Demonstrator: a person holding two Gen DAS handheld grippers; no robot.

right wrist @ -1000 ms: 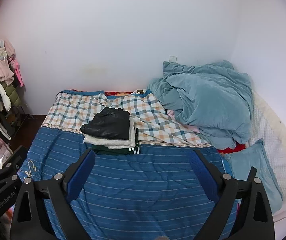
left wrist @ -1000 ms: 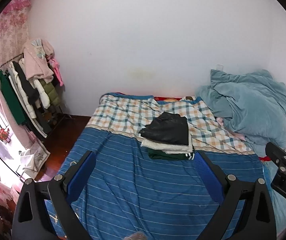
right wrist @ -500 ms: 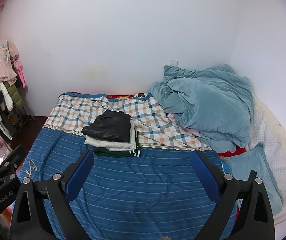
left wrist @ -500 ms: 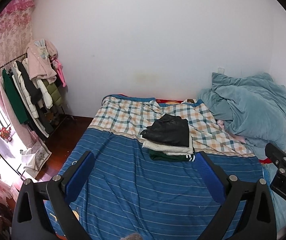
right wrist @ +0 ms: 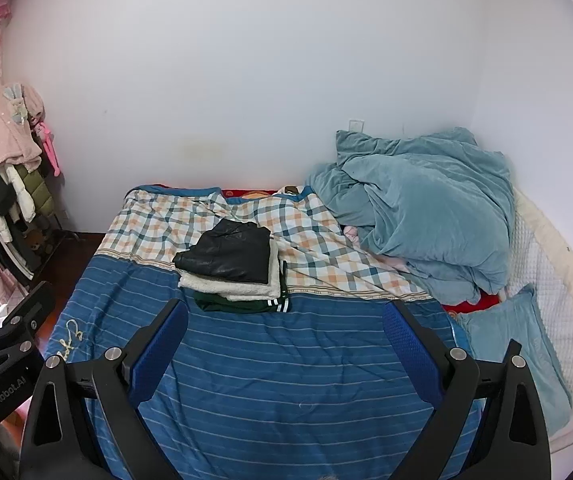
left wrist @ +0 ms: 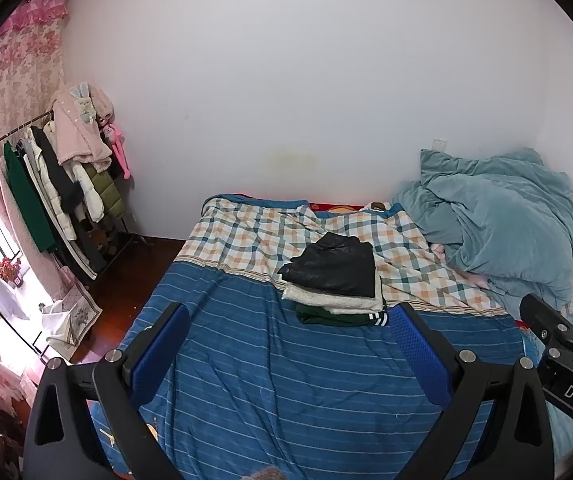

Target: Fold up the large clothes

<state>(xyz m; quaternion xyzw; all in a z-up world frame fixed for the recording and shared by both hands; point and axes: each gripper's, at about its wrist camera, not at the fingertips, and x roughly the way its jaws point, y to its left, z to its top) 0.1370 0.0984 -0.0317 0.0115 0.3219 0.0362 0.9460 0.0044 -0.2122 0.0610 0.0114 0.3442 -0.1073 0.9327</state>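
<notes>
A stack of folded clothes lies mid-bed: a black leather garment [left wrist: 334, 270] on top, a cream fleece one [left wrist: 332, 301] under it, a dark green one with white stripes [left wrist: 338, 317] at the bottom. The stack also shows in the right wrist view [right wrist: 228, 258]. My left gripper [left wrist: 286, 340] is open and empty, held above the blue striped bed cover [left wrist: 270, 392], short of the stack. My right gripper [right wrist: 286, 334] is open and empty, likewise short of the stack. Each gripper's body shows at the edge of the other's view.
A crumpled teal duvet [right wrist: 426, 208] is piled at the bed's far right, with a teal pillow [right wrist: 522, 344] nearer. A checked sheet [left wrist: 246, 236] covers the bed's far half. A clothes rack with hanging coats [left wrist: 58, 184] stands left of the bed, by a pink curtain [left wrist: 10, 72].
Both grippers have pulled back and risen slightly from the bed, tilting up; the stack looks a little farther and lower. Both stay open and empty.
</notes>
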